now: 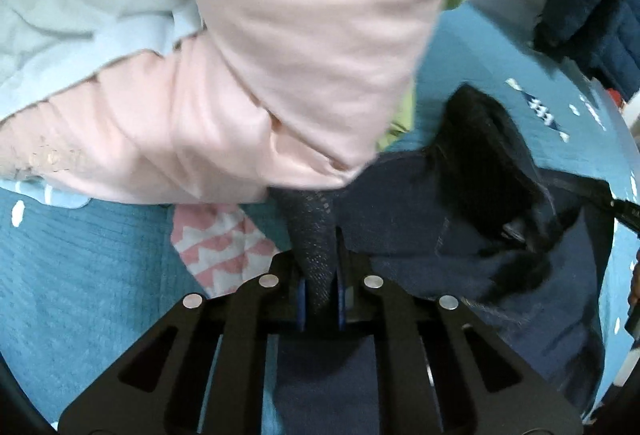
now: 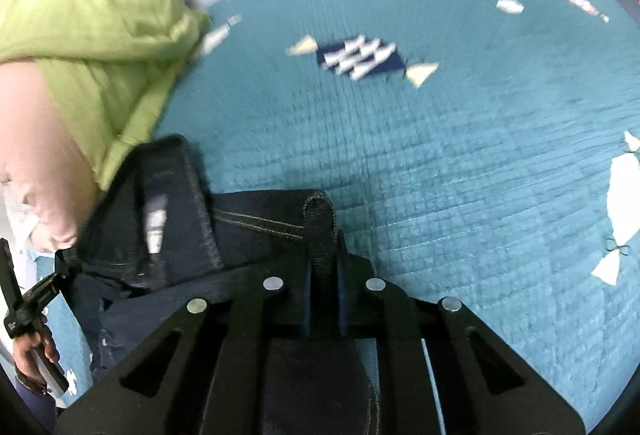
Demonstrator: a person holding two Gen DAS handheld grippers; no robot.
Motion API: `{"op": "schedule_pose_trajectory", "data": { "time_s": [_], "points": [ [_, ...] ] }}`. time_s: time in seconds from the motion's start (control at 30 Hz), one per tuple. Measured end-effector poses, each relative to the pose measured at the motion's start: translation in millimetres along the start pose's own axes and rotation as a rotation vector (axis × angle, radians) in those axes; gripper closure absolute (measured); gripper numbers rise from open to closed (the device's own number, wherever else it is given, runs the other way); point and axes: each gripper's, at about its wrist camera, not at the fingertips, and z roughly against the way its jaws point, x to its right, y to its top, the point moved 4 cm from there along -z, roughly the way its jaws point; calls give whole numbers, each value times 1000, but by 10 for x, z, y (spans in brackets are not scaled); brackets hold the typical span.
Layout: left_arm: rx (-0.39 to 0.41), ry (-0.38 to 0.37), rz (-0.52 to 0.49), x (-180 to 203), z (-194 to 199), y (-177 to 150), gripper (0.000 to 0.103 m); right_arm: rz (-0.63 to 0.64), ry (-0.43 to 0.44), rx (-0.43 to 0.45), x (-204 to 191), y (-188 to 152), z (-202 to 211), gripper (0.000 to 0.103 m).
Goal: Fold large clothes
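Teal quilted bedspread [image 2: 460, 163] covers the bed and carries white and navy patchwork motifs [image 2: 358, 59]. Dark blue jeans [image 1: 420, 235] lie bunched on this bedspread, spanning the area between both devices.

Left hand-held gripper [image 1: 322, 291]: fingers pressed together on a narrow fold of the jeans' denim, which rises out from between the blue pads. A pink garment [image 1: 280, 55] lies directly beyond this fold and overlaps it. A light blue garment [image 1: 80, 7] lies to the far left, and a pink-and-white zigzag cloth [image 1: 216, 247] shows just beside the fingers.

Right hand-held gripper [image 2: 323, 287]: fingers pinching a belt loop [image 2: 318, 231] at the jeans' waistband [image 2: 256, 223]. The stitched waistband runs leftward from the loop. A lime green padded jacket [image 2: 104, 27] rests on the bedspread at the upper left, touching the jeans' far edge.

Both views are motion-blurred.
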Motion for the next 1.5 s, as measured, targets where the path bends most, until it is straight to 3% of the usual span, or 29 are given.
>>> {"op": "schedule_pose_trajectory", "data": {
  "time_s": [0.2, 0.3, 0.47, 0.63, 0.77, 0.97, 1.07, 1.13, 1.27, 1.37, 1.43, 1.5],
  "points": [
    [90, -19, -46, 69, 804, -239, 94, 16, 68, 96, -170, -119, 573, 95],
    [114, -23, -49, 87, 1093, -401, 94, 42, 92, 117, -267, -214, 852, 95],
    [141, -26, -84, 437, 1382, -669, 94, 89, 113, 130, -308, -559, 1419, 94],
    [140, -42, -93, 547, 1830, -1369, 94, 121, 131, 99, -258, -1190, 1979, 94],
    [83, -35, -117, 541, 1984, -2002, 94, 127, 128, 15, -98, -1839, 2218, 94],
    [-30, -61, -26, 460, 1882, -3024, 93, 85, 90, -131, 195, -2876, 2194, 93],
    [-77, -83, 18, 475, 1763, -3416, 93, 52, 76, -165, 302, -3199, 2097, 93],
    [-69, -66, 19, 521, 1768, -3573, 93, 21, 78, -156, 332, -3348, 2086, 93],
    [-47, -101, 88, 435, 1875, -3698, 93, -30, 111, -129, 368, -3395, 2194, 93],
    [-58, -87, 104, 348, 1915, -3800, 87, -18, 114, -129, 381, -3457, 2226, 93],
    [-90, -96, 129, 273, 1914, -3858, 76, -19, 118, -156, 413, -3512, 2151, 91],
    [-92, -96, 126, 220, 1998, -3889, 60, -23, 103, -198, 449, -3550, 2134, 79]
  ]
}}
